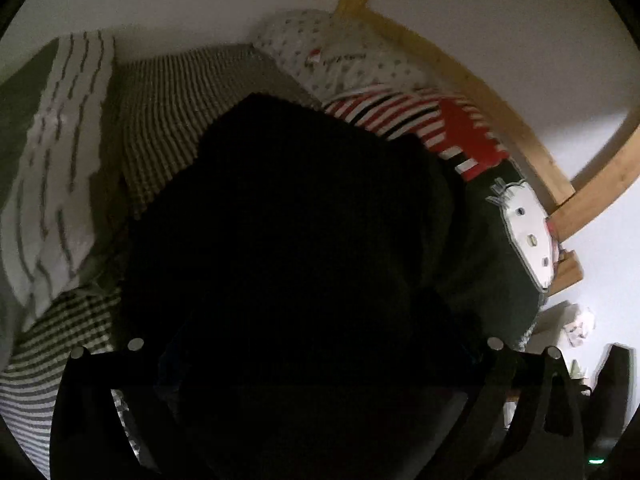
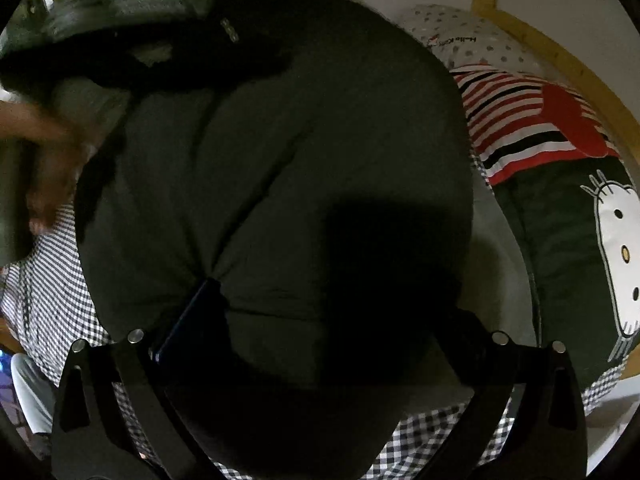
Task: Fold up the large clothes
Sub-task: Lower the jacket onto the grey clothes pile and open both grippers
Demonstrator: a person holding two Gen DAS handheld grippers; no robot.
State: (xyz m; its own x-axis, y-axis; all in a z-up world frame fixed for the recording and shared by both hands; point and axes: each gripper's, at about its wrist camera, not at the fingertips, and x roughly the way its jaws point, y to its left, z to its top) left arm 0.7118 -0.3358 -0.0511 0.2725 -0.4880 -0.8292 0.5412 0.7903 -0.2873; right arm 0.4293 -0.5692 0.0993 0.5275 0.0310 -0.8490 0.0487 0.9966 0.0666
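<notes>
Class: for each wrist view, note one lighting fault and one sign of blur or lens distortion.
Left wrist view: the dark garment is underexposed to near black with no folds readable; the wooden frame bows into a curve from the fisheye. Right wrist view: a hard shadow covers the lower part of the garment; the hand at the left edge is motion-smeared.

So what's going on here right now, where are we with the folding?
A person holding two grippers is working on a dark padded jacket lying bunched on a checked bedsheet. The left gripper is open above it. The right gripper hovers over it too, jaws wide apart; no grip shows. A cartoon-cat pillow lies alongside.
</notes>
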